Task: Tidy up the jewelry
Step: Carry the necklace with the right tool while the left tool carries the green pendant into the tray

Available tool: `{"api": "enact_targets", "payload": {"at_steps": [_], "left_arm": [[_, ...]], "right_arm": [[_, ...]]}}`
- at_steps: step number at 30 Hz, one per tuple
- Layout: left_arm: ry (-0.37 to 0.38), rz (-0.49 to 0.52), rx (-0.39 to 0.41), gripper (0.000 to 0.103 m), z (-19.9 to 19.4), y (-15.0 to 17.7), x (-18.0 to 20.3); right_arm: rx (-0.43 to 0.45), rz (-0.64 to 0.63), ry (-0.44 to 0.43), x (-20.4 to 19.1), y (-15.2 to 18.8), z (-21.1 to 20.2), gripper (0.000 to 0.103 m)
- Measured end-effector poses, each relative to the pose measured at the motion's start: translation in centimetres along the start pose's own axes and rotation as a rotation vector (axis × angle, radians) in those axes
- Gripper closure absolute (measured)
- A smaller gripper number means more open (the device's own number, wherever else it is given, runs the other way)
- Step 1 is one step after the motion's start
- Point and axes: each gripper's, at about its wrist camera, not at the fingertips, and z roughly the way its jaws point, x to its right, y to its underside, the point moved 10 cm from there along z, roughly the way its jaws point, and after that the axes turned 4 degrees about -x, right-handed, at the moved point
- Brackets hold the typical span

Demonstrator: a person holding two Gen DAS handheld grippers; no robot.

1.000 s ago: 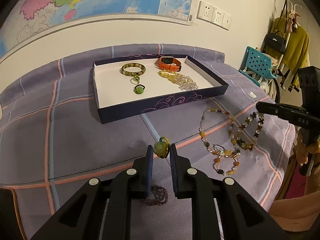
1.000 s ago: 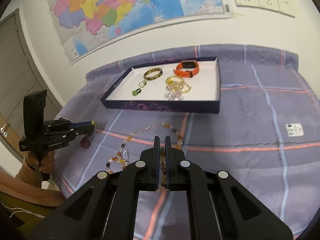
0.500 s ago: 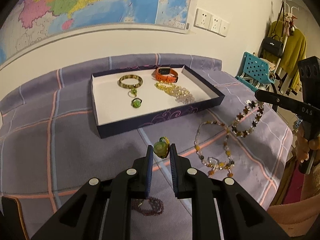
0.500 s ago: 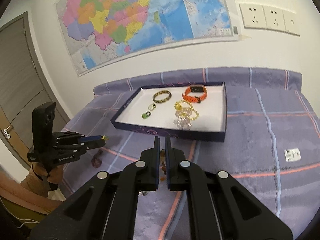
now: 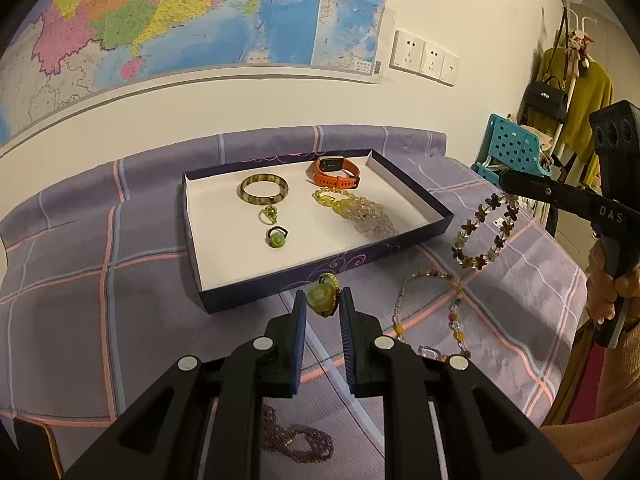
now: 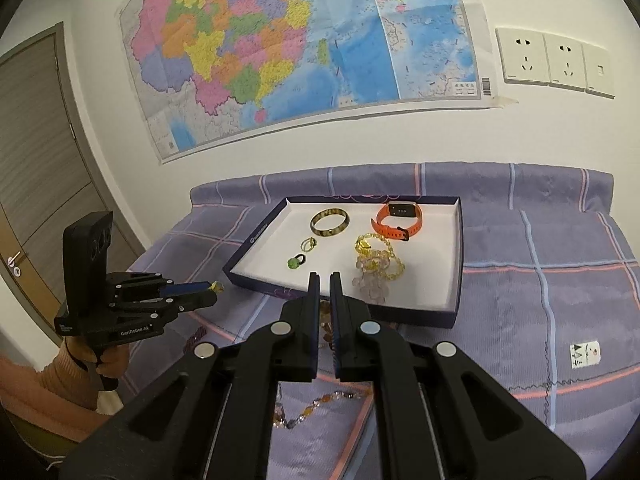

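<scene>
My left gripper [image 5: 322, 294] is shut on a green stone ring [image 5: 321, 300], held above the purple checked cloth just in front of the navy tray [image 5: 256, 294]. In the right wrist view the same gripper [image 6: 214, 288] shows at the left with the ring [image 6: 217, 288] at its tip. My right gripper [image 6: 325, 278] is shut; in the left wrist view its tip [image 5: 505, 179] carries a brown flower-bead bracelet [image 5: 466, 256], which hangs clear of the cloth to the right of the tray. The tray [image 6: 457, 264] holds a bangle [image 5: 264, 189], an orange watch [image 5: 334, 172], bead strands [image 5: 356, 208] and two green rings.
A long amber bead necklace [image 5: 404, 304] lies on the cloth right of my left fingers. A dark purple bracelet [image 5: 300, 442] lies under them. A teal chair [image 5: 512, 148] and a coat rack stand beyond the right edge. A door [image 6: 36, 160] is at the left.
Both grippers have risen. The right one has lifted the flower-bead bracelet off the cloth, so it now hangs from its tip. The green ring stays pinched in the left gripper.
</scene>
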Motion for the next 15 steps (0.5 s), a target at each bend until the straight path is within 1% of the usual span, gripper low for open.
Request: {"api": "enact_targets", "payload": {"at_steps": [10,15], "left_arm": [[-0.008,0.006,0.014,0.088,0.2,-1.4,-0.4],[-0.005,-0.008,0.015,0.088,0.5,-2.0,-0.8]], "right_arm": [[0.023,-0.022,-0.011,-0.5,-2.4,0.6,0.098],[0.029,-0.040,-0.011,-0.7,-3.6,1.1,0.098]]}}
